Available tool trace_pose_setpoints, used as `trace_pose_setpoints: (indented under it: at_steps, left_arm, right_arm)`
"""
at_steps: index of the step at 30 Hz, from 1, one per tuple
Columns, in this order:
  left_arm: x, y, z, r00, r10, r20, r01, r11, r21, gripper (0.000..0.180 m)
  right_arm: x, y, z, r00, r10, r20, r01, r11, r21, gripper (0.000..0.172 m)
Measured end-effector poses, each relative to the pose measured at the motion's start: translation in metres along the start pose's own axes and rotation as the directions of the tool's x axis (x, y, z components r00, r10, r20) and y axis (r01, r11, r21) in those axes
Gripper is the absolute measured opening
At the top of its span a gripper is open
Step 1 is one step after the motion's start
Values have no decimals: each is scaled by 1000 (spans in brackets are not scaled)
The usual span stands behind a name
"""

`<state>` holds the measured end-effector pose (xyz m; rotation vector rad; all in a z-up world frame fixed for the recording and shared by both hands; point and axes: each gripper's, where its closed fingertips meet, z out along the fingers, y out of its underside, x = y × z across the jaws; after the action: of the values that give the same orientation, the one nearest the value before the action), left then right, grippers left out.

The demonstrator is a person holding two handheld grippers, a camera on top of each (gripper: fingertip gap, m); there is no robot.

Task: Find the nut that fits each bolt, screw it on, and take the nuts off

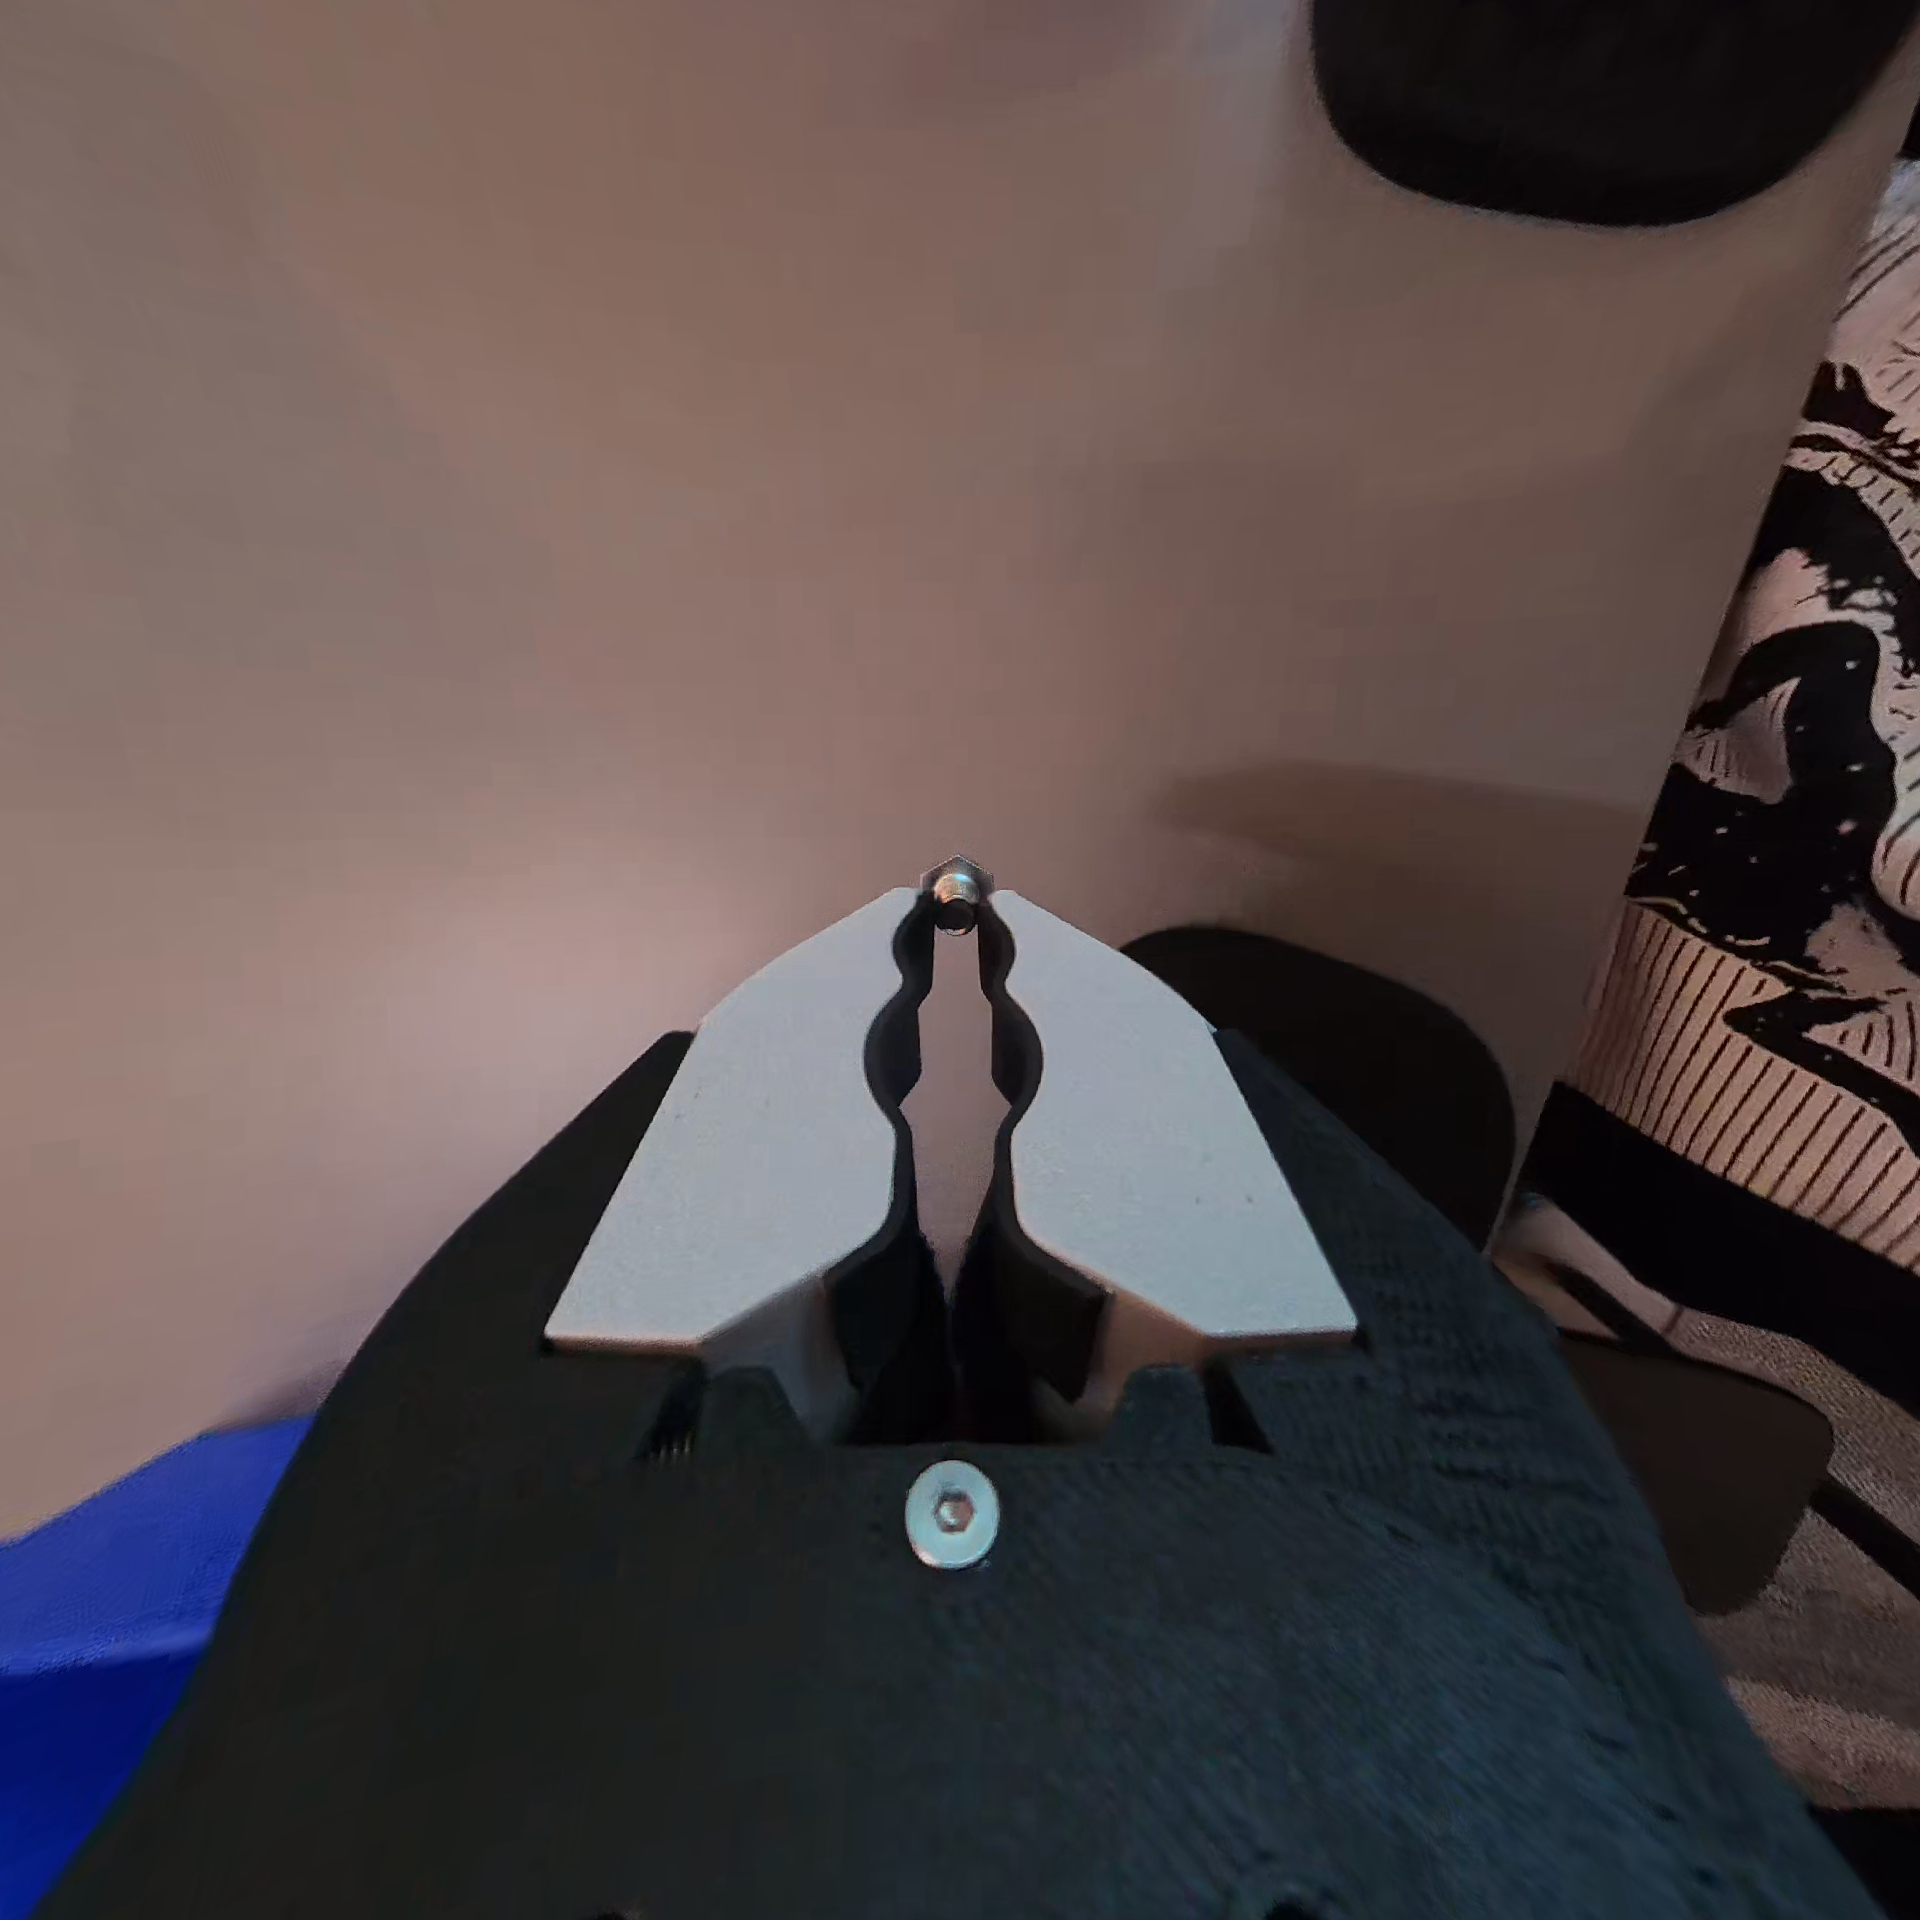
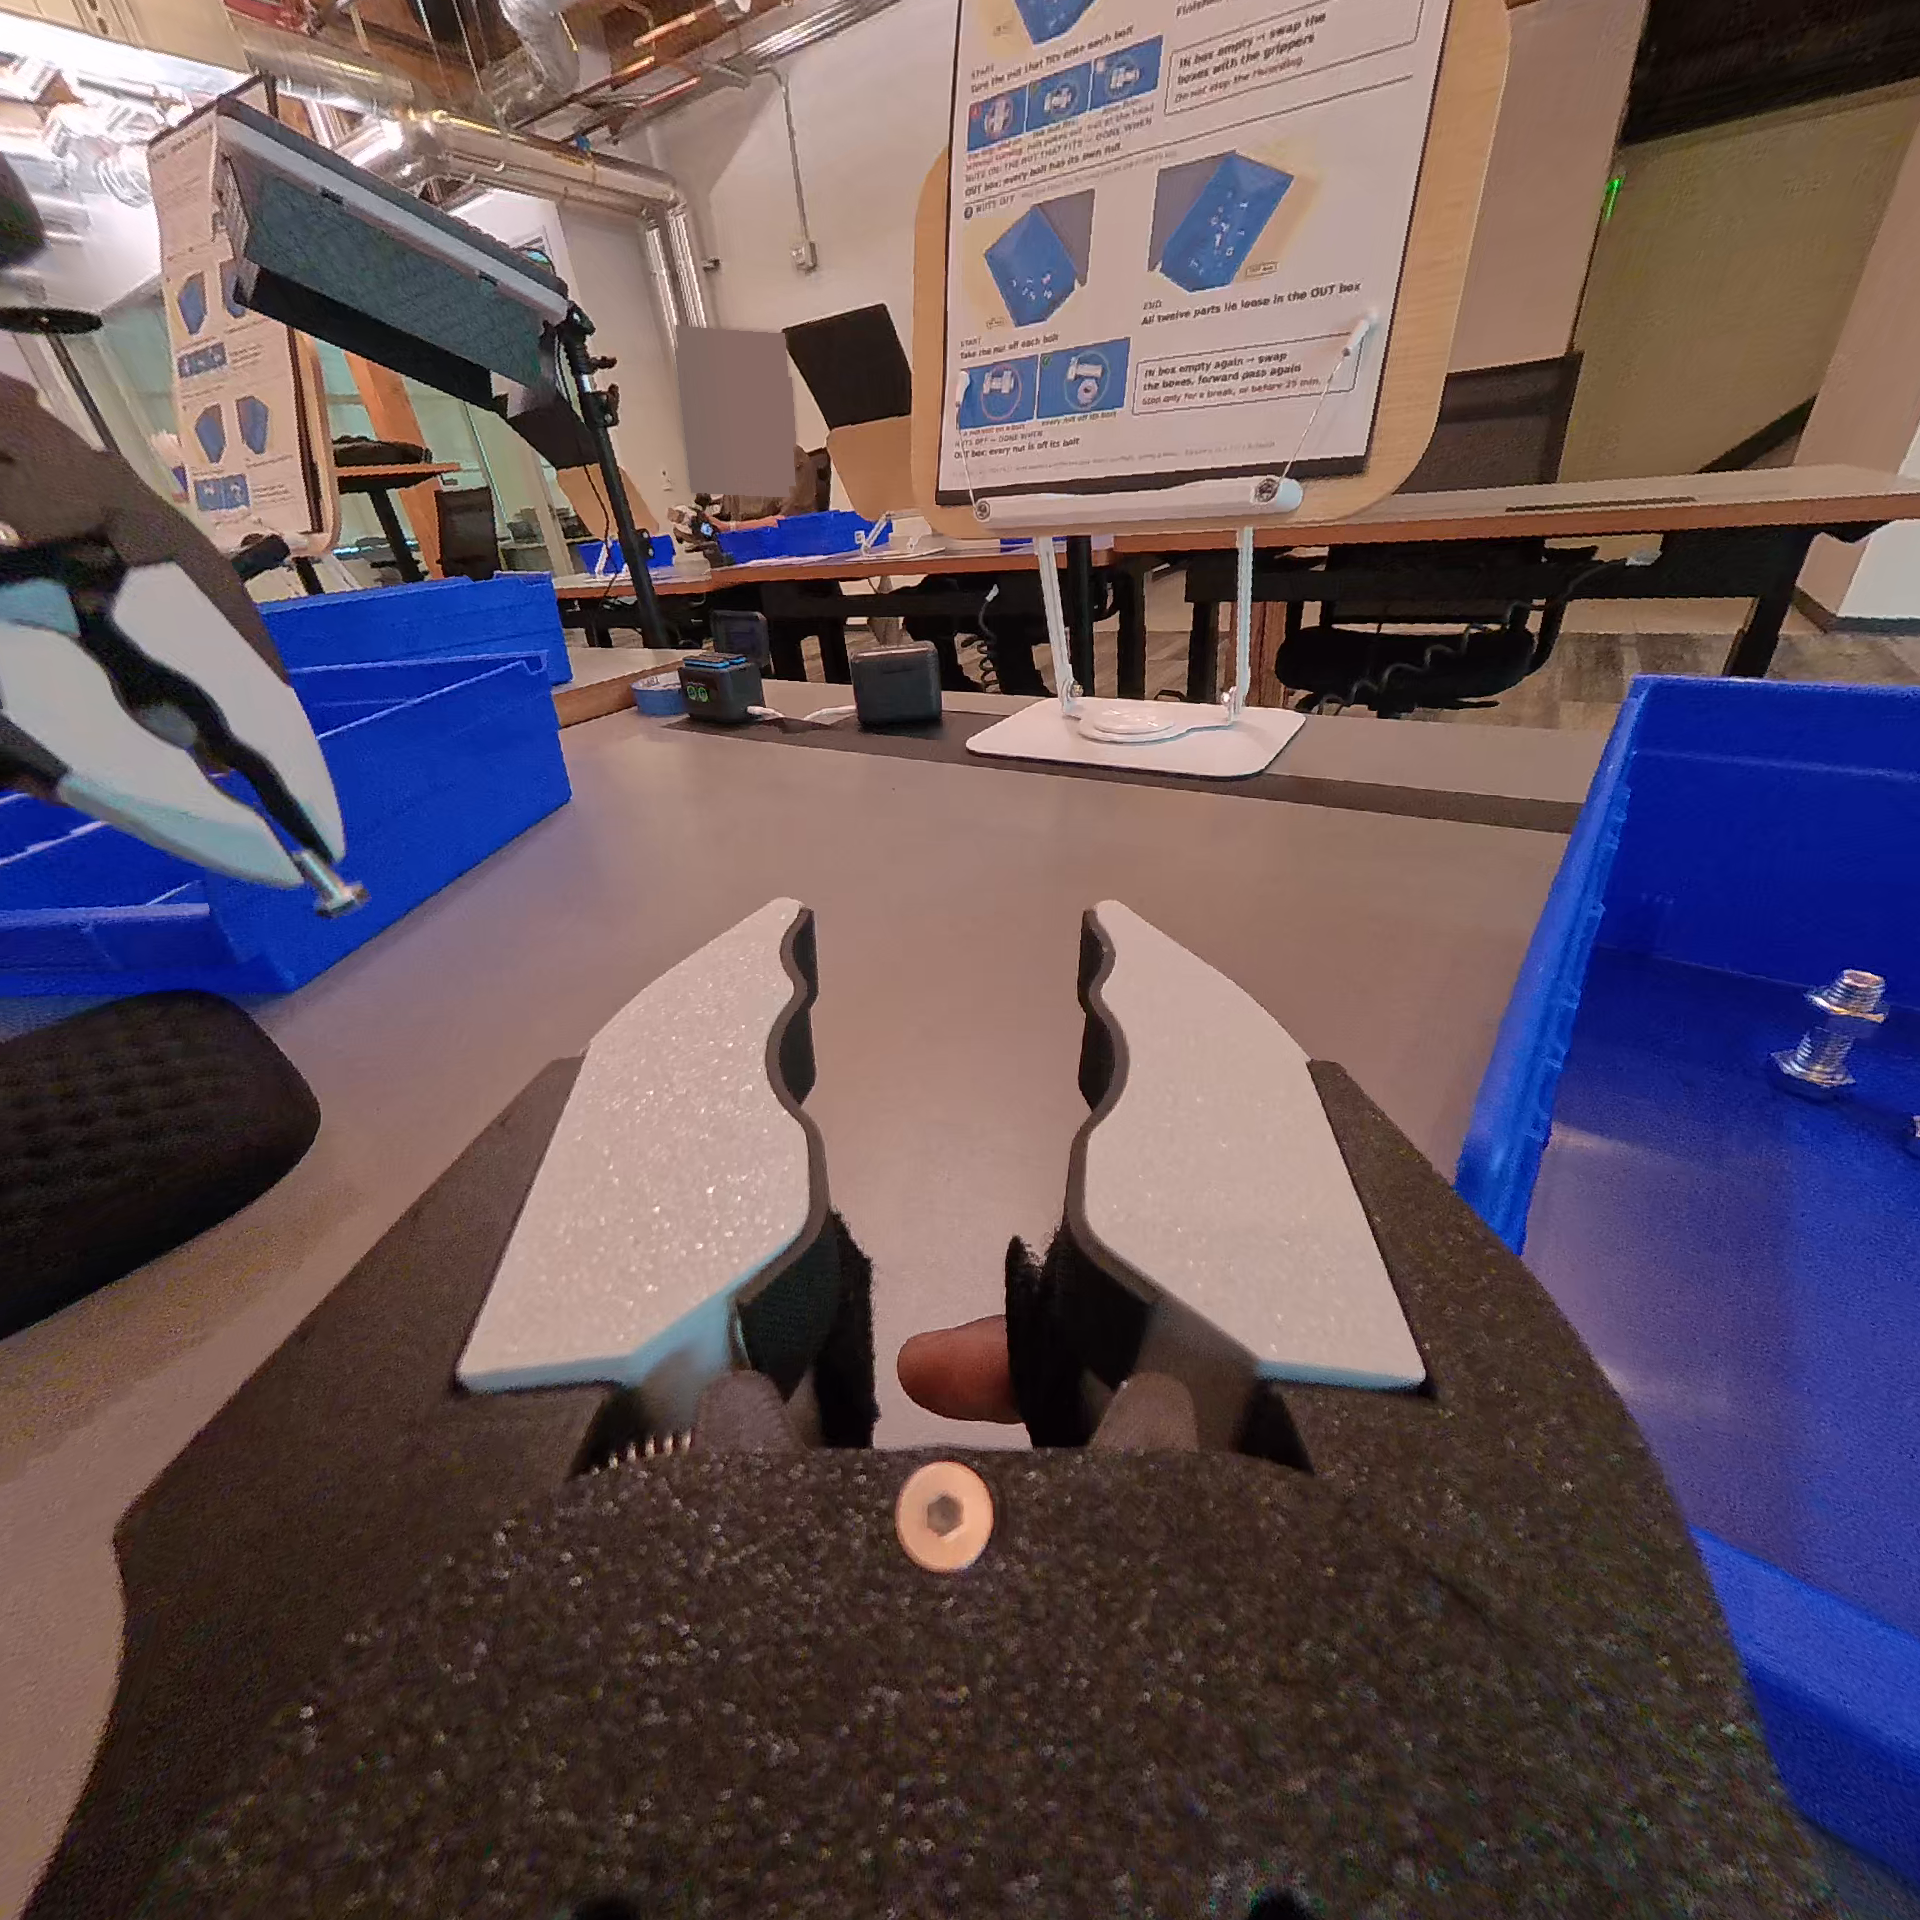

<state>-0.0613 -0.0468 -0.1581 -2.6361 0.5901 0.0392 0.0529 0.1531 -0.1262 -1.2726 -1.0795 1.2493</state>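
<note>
The left gripper (image 1: 957, 902) is clenched on a small silver bolt (image 1: 956, 896), its fingertips (image 1: 896, 902) pressing the threaded shank from either side. The hex head sticks out past the tips and the shank runs back toward the camera. The right wrist view shows the same grasp from the side: the bolt (image 2: 335, 891) juts down and outward from the left gripper (image 2: 309, 865), held in the air above the edge of a blue bin (image 2: 416, 769) on the left of the grey table (image 2: 935, 862).

The right gripper (image 2: 943, 951) stands released, jaws wide apart with nothing but bare table between them.

To its right sits another blue bin (image 2: 1558, 1039), and on its floor lies a silver bolt with a nut on it (image 2: 1834, 1029).

No nut appears on the held bolt, so the step in hand is probably either mating a nut to it or setting it down. If a nut is to go on, the grip looks awkward: the pads cover the thread, which should be free. It would be better to hold the bolt by its head, keep it steady and square to the right gripper, then turn the nut gently so that it does not cross-thread.
</note>
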Motion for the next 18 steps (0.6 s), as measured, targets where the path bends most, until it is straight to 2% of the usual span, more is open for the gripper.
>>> trace_pose_setpoints:
  at_steps: [1,6,9,18]
  left_arm:
    - [5,-2,9,1000,11,-15,-11,1000,-8,8]
    - [21,-7,44,997,30,-78,-35,998,-60,8]
    - [20,-5,57,998,47,-51,-52,993,-106,8]
    - [30,5,75,994,50,-94,-64,986,-152,8]
  right_arm:
    - [-1,1,1,1000,-4,3,4,1000,-6,49]
    - [-4,4,3,999,-41,8,41,999,-25,49]
    - [-5,3,3,999,-45,6,45,999,-23,49]
    - [-3,2,3,999,-43,-3,43,999,-14,49]
